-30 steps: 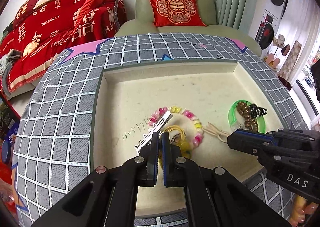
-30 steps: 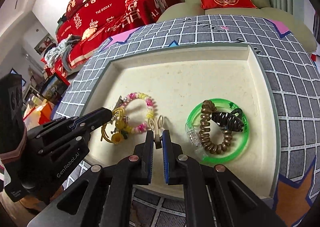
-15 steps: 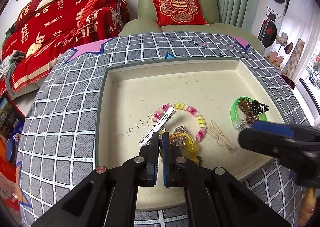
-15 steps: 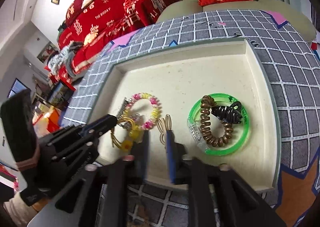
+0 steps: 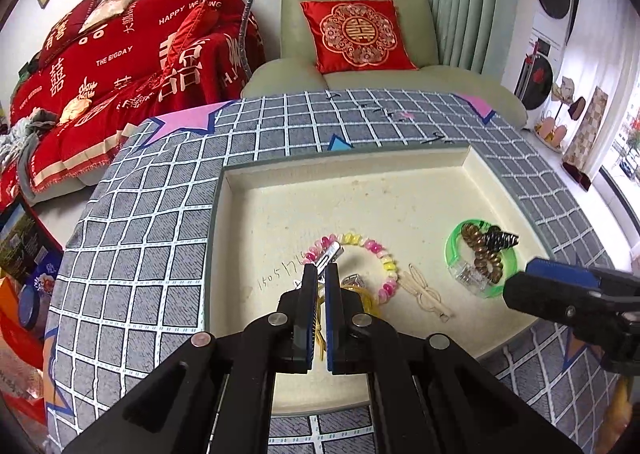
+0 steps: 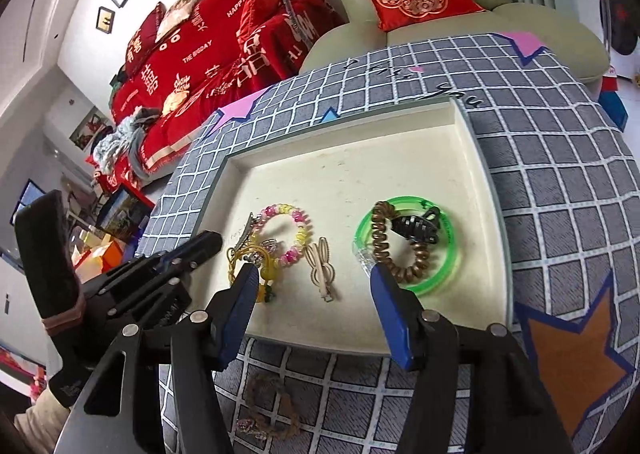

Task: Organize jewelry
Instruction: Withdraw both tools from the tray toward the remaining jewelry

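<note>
The left gripper [image 5: 319, 274] is clamped on a silver hair clip [image 5: 329, 256] over the bead bracelet [image 6: 289, 230] near the tray's [image 6: 404, 157] front left corner; the right gripper [image 6: 312, 276] gapes above the beige clip [image 6: 322, 269] at the front edge; the green bangle [image 6: 448, 258] lies toward the right side.

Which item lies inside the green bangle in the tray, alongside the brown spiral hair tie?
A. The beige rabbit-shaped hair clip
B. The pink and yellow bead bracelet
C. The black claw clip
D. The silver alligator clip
C: in the right wrist view the black claw clip rests within the green bangle beside the brown spiral hair tie, while the other pieces lie to its left on the tray.
</note>
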